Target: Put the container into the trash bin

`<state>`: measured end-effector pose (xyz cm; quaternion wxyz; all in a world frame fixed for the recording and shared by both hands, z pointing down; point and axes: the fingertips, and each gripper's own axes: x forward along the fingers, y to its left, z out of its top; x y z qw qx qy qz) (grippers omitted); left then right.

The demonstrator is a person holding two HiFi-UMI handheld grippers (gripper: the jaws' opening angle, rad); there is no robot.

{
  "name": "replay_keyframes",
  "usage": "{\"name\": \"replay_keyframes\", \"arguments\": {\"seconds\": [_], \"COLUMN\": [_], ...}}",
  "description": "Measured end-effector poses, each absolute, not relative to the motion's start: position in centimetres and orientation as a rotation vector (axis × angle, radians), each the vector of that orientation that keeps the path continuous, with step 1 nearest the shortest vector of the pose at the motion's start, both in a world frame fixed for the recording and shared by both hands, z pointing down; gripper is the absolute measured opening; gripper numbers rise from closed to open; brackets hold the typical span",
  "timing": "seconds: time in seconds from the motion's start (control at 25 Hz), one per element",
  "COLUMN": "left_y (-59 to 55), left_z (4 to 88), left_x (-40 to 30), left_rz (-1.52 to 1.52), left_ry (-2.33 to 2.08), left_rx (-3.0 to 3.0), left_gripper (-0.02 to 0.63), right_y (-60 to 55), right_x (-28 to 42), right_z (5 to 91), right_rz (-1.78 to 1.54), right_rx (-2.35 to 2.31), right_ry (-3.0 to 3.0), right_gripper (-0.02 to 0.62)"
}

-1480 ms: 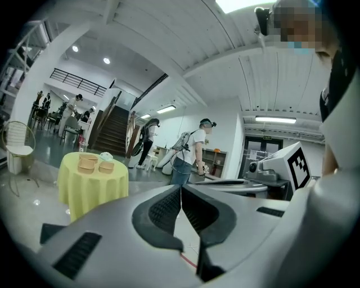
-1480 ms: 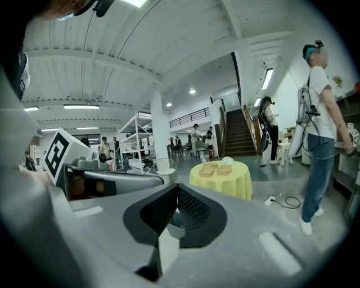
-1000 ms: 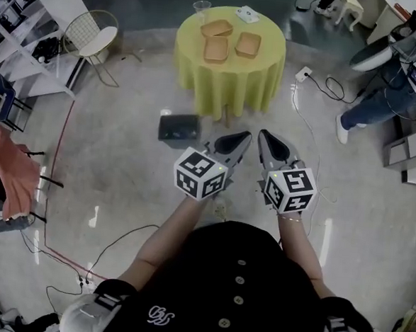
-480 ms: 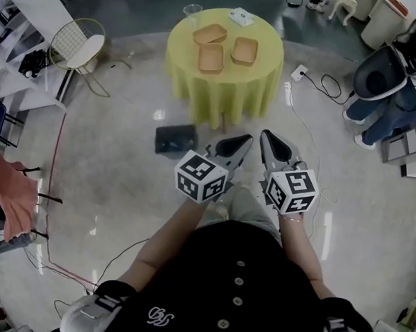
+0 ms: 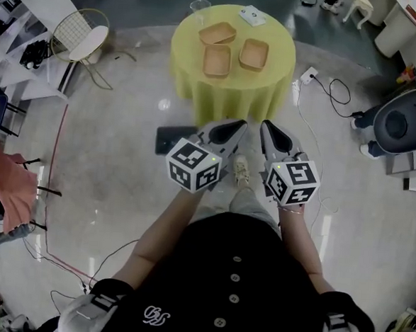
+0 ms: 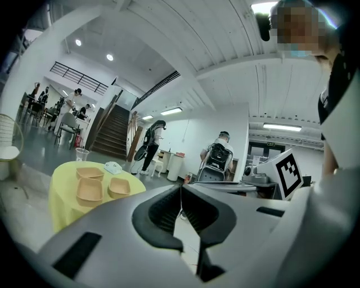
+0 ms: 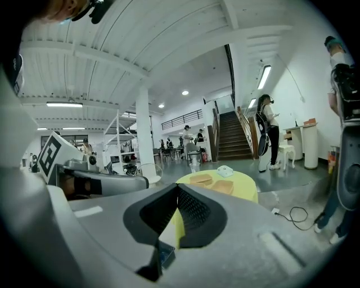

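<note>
Containers (image 5: 217, 59), three counted, are set well inside the rim of the one yellow table (image 5: 231, 92); one dark trash bin (image 5: 169, 139) stands on open floor (image 5: 116, 162) beside it; the left gripper (image 5: 233, 127) and right gripper (image 5: 267, 128) are both closed on nothing.

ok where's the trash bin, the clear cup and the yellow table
trash bin (image 5: 169, 139): head view, its uncovered left part
clear cup (image 5: 200, 9): head view, middle of the cup
yellow table (image 5: 231, 92): head view, bare cloth on its front side
</note>
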<state>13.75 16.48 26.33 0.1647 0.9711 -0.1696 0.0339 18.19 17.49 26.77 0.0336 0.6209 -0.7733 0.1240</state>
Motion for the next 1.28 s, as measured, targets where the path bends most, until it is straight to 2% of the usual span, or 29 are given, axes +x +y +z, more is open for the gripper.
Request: {"name": "replay_keyframes", "arguments": {"seconds": [0.8,1.28], "left_y": [-4.6,-9.8], "left_z": [26.4,30.8], "left_x": [23.5,23.0], "left_rz": [0.046,0.127], "left_ry": [-0.705,-0.856], "left_rx": [2.688,2.543], "left_gripper": [0.014,0.014], "right_y": [-3.7,-9.5], "right_x": [28.2,29.2], "right_z": [26.9,31.3], "right_rz": [0.370,0.410], "right_rx": [1.640,1.401], "right_ry": [-2.457,-2.435], "right_gripper": [-0.002,-0.003]}}
